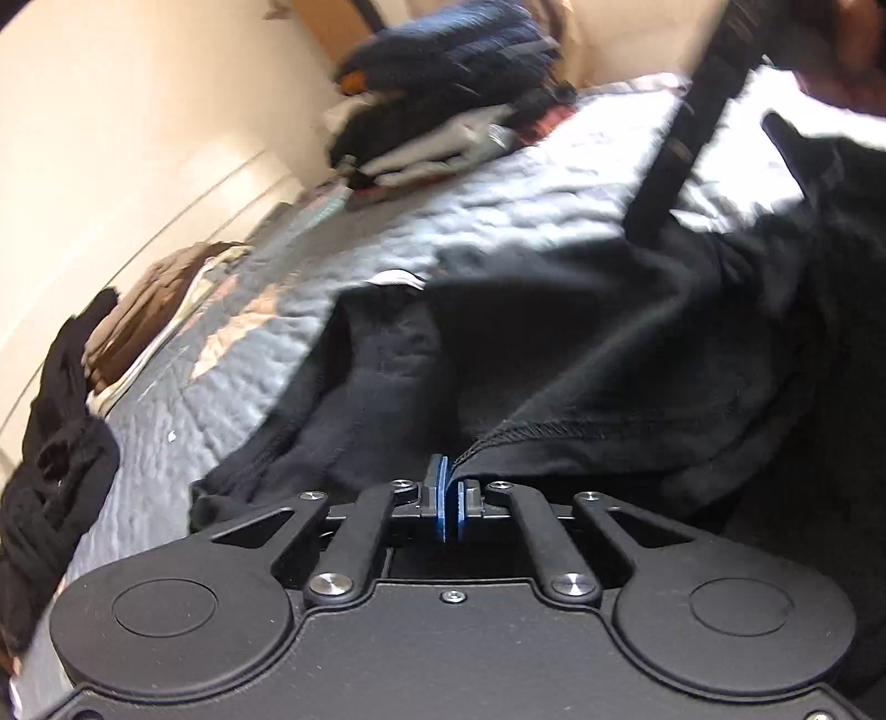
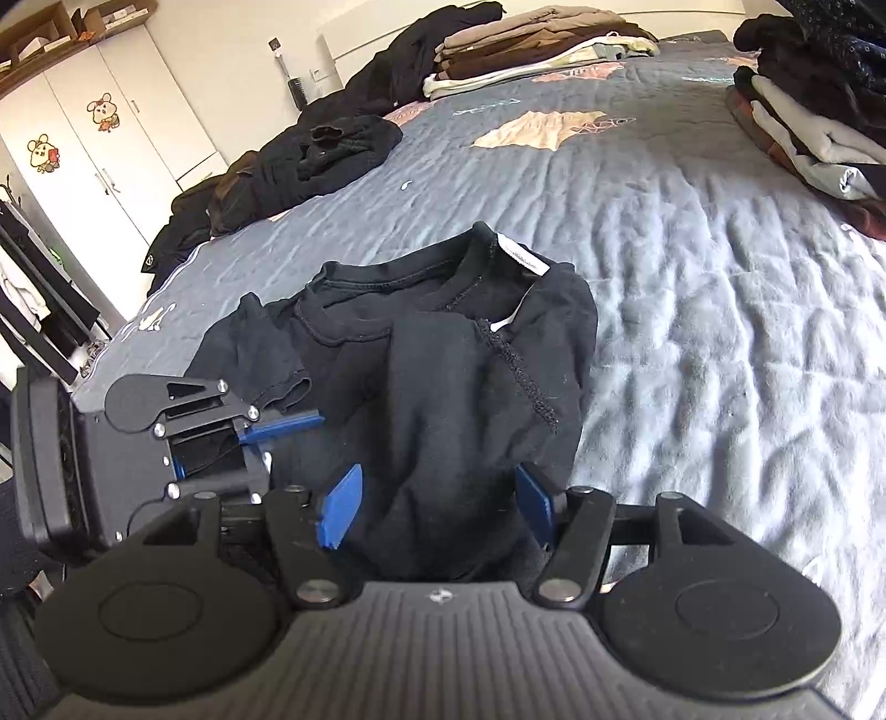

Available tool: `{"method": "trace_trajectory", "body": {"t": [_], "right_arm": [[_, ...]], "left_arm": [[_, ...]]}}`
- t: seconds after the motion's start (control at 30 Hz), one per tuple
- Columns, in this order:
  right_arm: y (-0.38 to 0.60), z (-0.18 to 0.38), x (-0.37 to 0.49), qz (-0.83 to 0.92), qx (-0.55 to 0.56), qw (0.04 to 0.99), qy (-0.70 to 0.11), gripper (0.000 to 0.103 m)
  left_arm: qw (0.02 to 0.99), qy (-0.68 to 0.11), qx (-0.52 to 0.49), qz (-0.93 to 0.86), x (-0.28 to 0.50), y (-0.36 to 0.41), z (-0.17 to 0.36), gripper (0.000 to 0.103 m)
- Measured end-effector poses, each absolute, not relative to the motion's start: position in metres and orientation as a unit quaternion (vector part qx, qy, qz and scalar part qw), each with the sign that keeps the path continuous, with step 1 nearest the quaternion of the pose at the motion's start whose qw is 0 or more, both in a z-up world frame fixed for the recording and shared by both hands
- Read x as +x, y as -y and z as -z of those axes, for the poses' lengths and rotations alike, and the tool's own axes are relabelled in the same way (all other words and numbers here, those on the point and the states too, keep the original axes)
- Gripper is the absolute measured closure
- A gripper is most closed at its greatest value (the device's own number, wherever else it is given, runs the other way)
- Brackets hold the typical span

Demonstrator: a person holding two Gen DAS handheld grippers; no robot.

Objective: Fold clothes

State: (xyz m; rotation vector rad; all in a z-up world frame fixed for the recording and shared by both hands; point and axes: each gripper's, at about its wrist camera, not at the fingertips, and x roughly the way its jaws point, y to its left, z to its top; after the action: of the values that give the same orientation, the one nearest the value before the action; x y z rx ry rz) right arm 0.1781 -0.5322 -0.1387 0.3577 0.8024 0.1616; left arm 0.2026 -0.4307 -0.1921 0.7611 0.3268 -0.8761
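Left gripper (image 1: 449, 498) pinched tight on stitched hem of black T-shirt (image 1: 609, 354). Shirt crumpled across grey quilted bedspread (image 1: 266, 354), white neck label (image 1: 400, 277) showing. Folded stack (image 1: 443, 105) against far wall, blurred. Brown folded pile (image 1: 149, 310) and black heap (image 1: 55, 443) at left edge.

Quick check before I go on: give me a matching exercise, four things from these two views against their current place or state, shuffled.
Things:
1. left hand-held gripper
2. right hand-held gripper
3. black T-shirt
4. tan and brown folded stack

States or places:
A. open, bunched cloth lying between its blue fingers
B. at the far end of the bed
C. shut on a stitched hem
D. crumpled on the grey quilt, white neck label showing

Pairs: 1-C, 2-A, 3-D, 4-B
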Motion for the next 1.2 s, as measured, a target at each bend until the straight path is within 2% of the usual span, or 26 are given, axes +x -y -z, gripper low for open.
{"method": "trace_trajectory", "body": {"t": [0.1, 0.17, 0.3, 0.37, 0.4, 0.47, 0.5, 0.57, 0.67, 0.8, 0.93, 1.07, 1.2], "right_arm": [[0.533, 0.14, 0.179, -0.075, 0.173, 0.901, -0.391, 0.041], [0.534, 0.142, 0.181, -0.068, 0.169, 0.899, -0.398, 0.041], [0.532, 0.151, 0.187, -0.047, 0.151, 0.892, -0.423, 0.04], [0.531, 0.155, 0.189, -0.042, 0.143, 0.888, -0.435, 0.04], [0.531, 0.156, 0.189, -0.039, 0.14, 0.886, -0.441, 0.04], [0.532, 0.16, 0.188, -0.035, 0.137, 0.881, -0.451, 0.04], [0.534, 0.161, 0.188, -0.032, 0.138, 0.879, -0.455, 0.04], [0.536, 0.16, 0.187, -0.034, 0.148, 0.879, -0.452, 0.04], [0.538, 0.155, 0.184, -0.043, 0.168, 0.881, -0.439, 0.04], [0.54, 0.143, 0.18, -0.057, 0.188, 0.889, -0.415, 0.04], [0.547, 0.139, 0.175, -0.06, 0.2, 0.889, -0.407, 0.04], [0.557, 0.136, 0.17, -0.062, 0.218, 0.887, -0.403, 0.04], [0.564, 0.126, 0.156, -0.084, 0.224, 0.891, -0.385, 0.039]], "left_arm": [[0.83, -0.167, 0.344, 0.405, 0.205, 0.409, 0.172, 0.101], [0.815, -0.217, 0.346, 0.411, 0.21, 0.402, 0.17, 0.101], [0.782, -0.296, 0.35, 0.423, 0.211, 0.396, 0.176, 0.095], [0.782, -0.313, 0.315, 0.437, 0.217, 0.392, 0.167, 0.091], [0.784, -0.318, 0.293, 0.444, 0.22, 0.39, 0.16, 0.088], [0.787, -0.328, 0.248, 0.459, 0.226, 0.385, 0.148, 0.066], [0.788, -0.333, 0.225, 0.466, 0.229, 0.383, 0.142, 0.061], [0.788, -0.342, 0.18, 0.479, 0.235, 0.379, 0.129, 0.044], [0.788, -0.348, 0.117, 0.494, 0.245, 0.381, 0.114, 0.044], [0.779, -0.384, 0.089, 0.488, 0.268, 0.44, 0.136, 0.046], [0.755, -0.452, 0.146, 0.452, 0.282, 0.491, 0.191, 0.046], [0.762, -0.429, 0.151, 0.461, 0.274, 0.483, 0.183, 0.044], [0.779, -0.4, 0.135, 0.463, 0.263, 0.421, 0.149, 0.043]]}}
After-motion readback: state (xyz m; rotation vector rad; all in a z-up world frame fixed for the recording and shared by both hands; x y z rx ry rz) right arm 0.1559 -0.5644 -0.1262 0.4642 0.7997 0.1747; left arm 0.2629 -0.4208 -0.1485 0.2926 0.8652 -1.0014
